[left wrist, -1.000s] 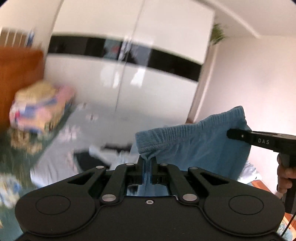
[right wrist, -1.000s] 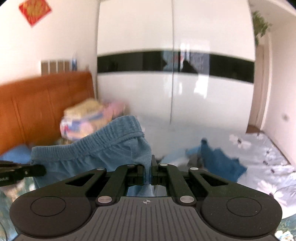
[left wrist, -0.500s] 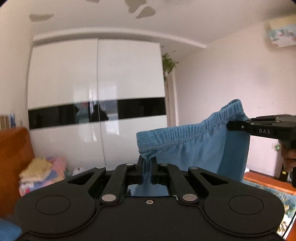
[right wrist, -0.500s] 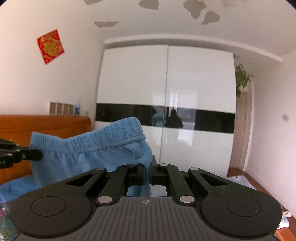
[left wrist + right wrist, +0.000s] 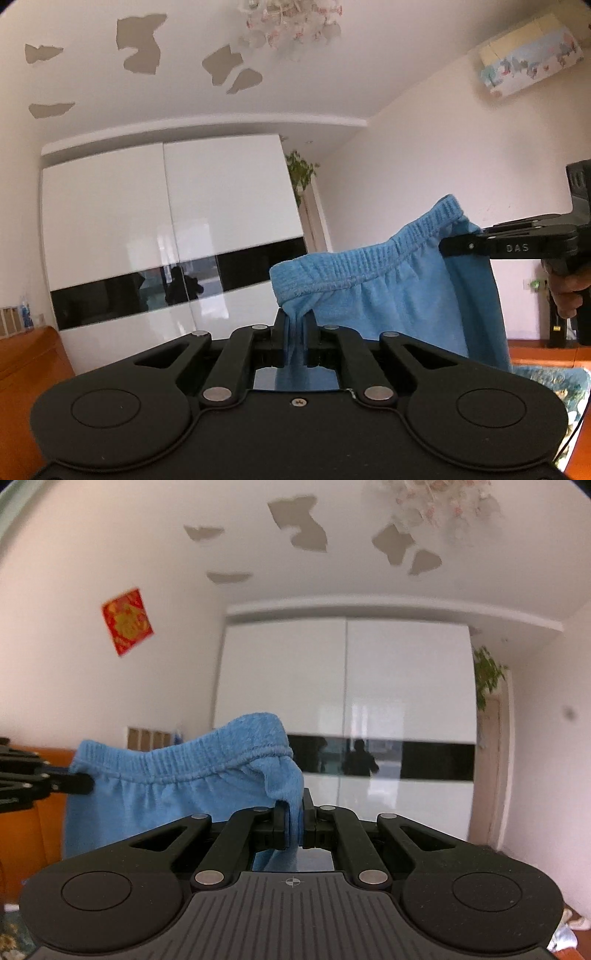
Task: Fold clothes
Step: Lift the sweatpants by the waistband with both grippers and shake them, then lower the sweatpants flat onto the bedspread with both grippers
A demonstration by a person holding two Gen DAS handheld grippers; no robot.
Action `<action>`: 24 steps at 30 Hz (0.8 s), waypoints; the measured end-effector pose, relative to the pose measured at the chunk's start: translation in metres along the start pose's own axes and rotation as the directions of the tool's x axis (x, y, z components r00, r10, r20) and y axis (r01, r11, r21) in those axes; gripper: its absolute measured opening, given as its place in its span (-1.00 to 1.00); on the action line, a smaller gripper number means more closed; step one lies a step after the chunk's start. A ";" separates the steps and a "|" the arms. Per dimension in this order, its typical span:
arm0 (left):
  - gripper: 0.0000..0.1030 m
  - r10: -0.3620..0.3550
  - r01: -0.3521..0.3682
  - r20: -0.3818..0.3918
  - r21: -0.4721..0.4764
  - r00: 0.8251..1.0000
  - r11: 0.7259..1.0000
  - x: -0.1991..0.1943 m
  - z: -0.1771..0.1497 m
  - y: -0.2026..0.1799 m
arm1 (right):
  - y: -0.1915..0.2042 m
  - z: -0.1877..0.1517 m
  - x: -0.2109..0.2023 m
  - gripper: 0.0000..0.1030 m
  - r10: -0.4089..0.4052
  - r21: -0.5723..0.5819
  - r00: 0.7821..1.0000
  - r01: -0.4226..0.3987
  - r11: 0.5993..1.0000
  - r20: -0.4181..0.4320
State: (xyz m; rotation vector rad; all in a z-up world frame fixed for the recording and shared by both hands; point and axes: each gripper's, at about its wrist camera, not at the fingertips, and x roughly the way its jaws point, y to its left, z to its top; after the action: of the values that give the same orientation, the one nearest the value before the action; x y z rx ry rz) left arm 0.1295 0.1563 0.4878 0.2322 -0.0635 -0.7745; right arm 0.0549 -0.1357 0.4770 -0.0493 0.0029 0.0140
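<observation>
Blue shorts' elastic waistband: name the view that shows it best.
The left wrist view: the waistband runs sharp and unbroken from the left gripper to the right gripper. The right wrist view shows it too, slightly blurred, with its near end folded over.

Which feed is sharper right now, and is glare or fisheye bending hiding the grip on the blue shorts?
Left wrist view: crisp; blue shorts sharp in the shut left gripper, wardrobe edges bowed, mild glare on its doors. Right wrist view: softer, the red wall decoration smeared, yet the right gripper clamping the waistband is readable.
</observation>
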 end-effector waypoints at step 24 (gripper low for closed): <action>-0.88 0.160 -0.295 -0.765 -0.042 0.624 0.955 0.412 -0.389 -0.004 | -0.134 -0.399 0.360 -0.93 0.102 0.249 0.645 0.141 0.958 -0.757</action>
State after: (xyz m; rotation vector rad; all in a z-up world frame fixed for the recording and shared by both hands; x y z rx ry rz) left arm 0.4764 -0.0634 0.0972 0.3704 0.7672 -0.3676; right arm 0.4156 -0.2844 0.0835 0.2465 0.8755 -0.0317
